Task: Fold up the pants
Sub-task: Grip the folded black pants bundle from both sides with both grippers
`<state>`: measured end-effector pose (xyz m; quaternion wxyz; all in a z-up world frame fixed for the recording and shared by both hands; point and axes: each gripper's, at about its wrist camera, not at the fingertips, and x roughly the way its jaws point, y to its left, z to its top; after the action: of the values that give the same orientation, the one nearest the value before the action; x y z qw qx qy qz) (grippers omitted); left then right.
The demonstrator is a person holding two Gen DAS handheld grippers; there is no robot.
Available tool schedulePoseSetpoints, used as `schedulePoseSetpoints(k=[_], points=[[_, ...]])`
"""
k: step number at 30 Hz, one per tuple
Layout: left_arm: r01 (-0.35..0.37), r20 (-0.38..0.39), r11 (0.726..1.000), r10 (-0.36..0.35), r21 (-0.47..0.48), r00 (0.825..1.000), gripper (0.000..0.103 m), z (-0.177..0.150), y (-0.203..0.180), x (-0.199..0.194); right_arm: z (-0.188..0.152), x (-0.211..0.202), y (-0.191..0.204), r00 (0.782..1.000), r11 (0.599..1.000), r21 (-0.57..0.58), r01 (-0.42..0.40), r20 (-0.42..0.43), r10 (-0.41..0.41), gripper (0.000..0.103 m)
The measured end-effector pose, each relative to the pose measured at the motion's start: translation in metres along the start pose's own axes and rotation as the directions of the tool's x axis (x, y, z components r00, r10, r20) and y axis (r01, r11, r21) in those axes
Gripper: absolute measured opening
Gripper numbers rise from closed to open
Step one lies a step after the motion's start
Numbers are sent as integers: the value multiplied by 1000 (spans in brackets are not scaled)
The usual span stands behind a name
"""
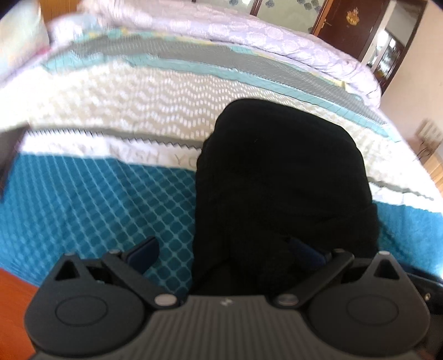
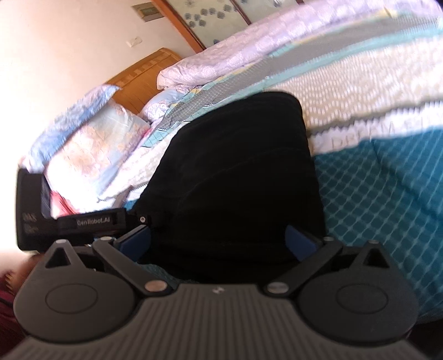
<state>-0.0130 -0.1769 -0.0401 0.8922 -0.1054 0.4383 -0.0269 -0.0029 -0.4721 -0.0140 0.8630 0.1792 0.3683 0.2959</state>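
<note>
The black pants [image 1: 279, 177] lie folded into a compact bundle on the bed, and show in the right wrist view [image 2: 238, 171] too. My left gripper [image 1: 225, 254] is open, its blue pads spread wide; the near edge of the pants lies between them, over the right pad [image 1: 307, 250]. My right gripper [image 2: 218, 243] is open as well, with the near end of the pants lying between its pads [image 2: 300, 241]. The other gripper's black body [image 2: 69, 221] shows at the left of the right wrist view.
The bed has a teal diamond-quilted cover [image 1: 83, 199] with white and grey patterned bands [image 1: 133, 97]. A lilac duvet [image 1: 277, 36] is bunched at the far side. A pillow [image 2: 91, 138] and wooden headboard [image 2: 144, 72] lie left. A dark door [image 1: 357, 25] stands beyond.
</note>
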Motion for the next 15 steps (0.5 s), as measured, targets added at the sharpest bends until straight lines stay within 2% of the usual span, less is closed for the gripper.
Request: schedulePoseSetpoints(k=[3,8,10,14,15], points=[[-73,22,997,73,24,997,103,1,-11,-10,1,-13,11,996,995,-85,59,64,-53,99],[-130,24,990,129,56,991,103,1,-22,-16,3,-24,7,991,991,-103,87,107,-76,86],[-149,23,987,148,62,989,103,2,-25,-17,2,-19,0,991,991,-77,107,84,-100,80],[-177,23,979,176,100,984,103,0,-35,-17,-2,-3,-27,981,981,39,189,-45,-187,78],[-179,22,978,178,108,984,103,0,-36,-17,-3,-1,-35,982,980,78,184,-64,-179,78]])
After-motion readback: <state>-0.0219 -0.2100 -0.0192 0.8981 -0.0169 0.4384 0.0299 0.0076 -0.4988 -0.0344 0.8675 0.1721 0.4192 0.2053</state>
